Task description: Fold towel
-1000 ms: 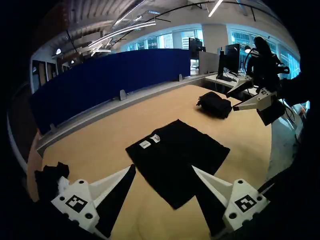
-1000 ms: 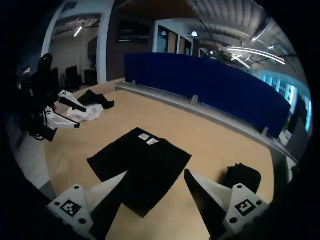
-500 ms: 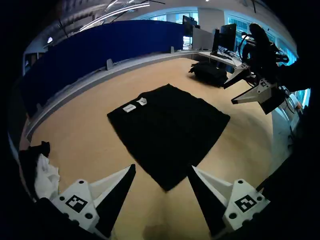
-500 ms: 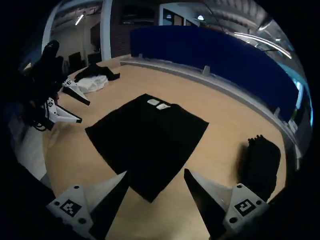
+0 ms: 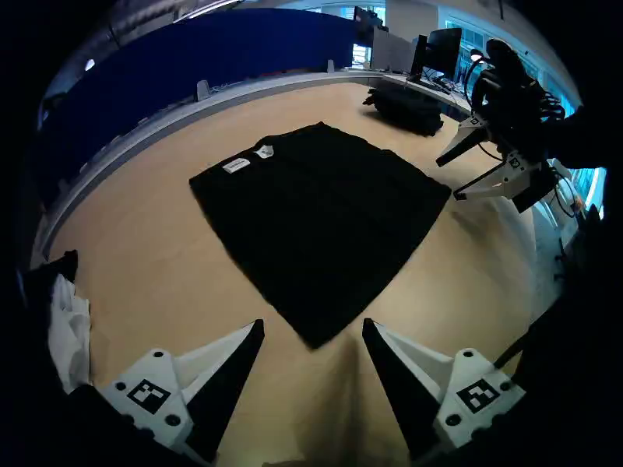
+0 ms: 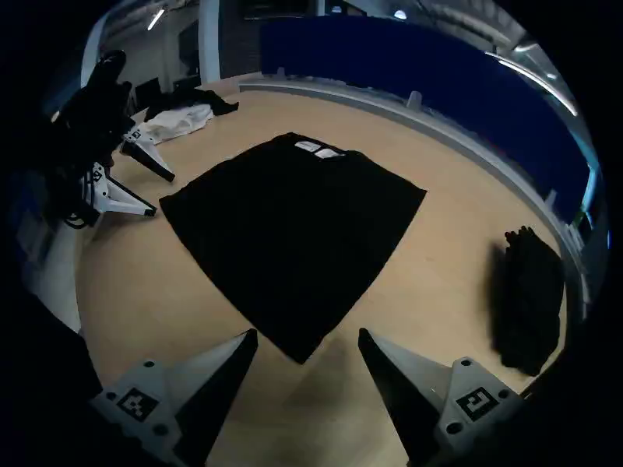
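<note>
A black towel (image 5: 319, 206) lies spread flat on the wooden table (image 5: 156, 233), two white labels at its far edge. My left gripper (image 5: 311, 338) is open just above the towel's near corner, nothing between its fingers. In the right gripper view the same towel (image 6: 292, 222) lies flat, and my right gripper (image 6: 305, 349) is open over its other near corner, also holding nothing. The right gripper (image 5: 471, 167) appears far right in the left gripper view; the left gripper (image 6: 144, 175) appears far left in the right gripper view.
A stack of dark folded cloth (image 5: 405, 109) sits at the table's far end (image 6: 529, 300). A white and black heap of cloth (image 6: 183, 117) lies at the other end (image 5: 66, 335). A blue partition (image 5: 179, 66) runs along the far side, monitors (image 5: 436, 50) beyond.
Both grippers have moved down and forward toward the towel's near corners, so the towel looms larger in both views. The towel itself has not moved.
</note>
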`<move>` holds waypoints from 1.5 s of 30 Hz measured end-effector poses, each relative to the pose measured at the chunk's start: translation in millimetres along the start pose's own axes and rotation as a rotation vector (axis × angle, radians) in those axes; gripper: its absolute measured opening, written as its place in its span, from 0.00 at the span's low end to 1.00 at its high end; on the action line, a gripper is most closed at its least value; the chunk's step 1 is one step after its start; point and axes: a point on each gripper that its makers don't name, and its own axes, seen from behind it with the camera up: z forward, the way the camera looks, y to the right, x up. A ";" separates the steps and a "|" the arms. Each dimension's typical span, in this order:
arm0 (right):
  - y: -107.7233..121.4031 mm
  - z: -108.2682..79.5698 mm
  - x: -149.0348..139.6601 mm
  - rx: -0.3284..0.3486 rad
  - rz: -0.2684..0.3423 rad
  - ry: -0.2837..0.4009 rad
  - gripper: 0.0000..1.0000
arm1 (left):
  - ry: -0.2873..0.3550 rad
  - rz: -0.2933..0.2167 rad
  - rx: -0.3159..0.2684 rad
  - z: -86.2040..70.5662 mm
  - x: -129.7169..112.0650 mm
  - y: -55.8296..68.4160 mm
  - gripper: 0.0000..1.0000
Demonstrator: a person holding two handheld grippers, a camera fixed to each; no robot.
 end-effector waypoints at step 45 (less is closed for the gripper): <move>-5.6 3.4 -15.3 0.012 0.068 -0.029 0.15 | -0.036 0.034 0.018 9.0 -4.6 11.8 0.18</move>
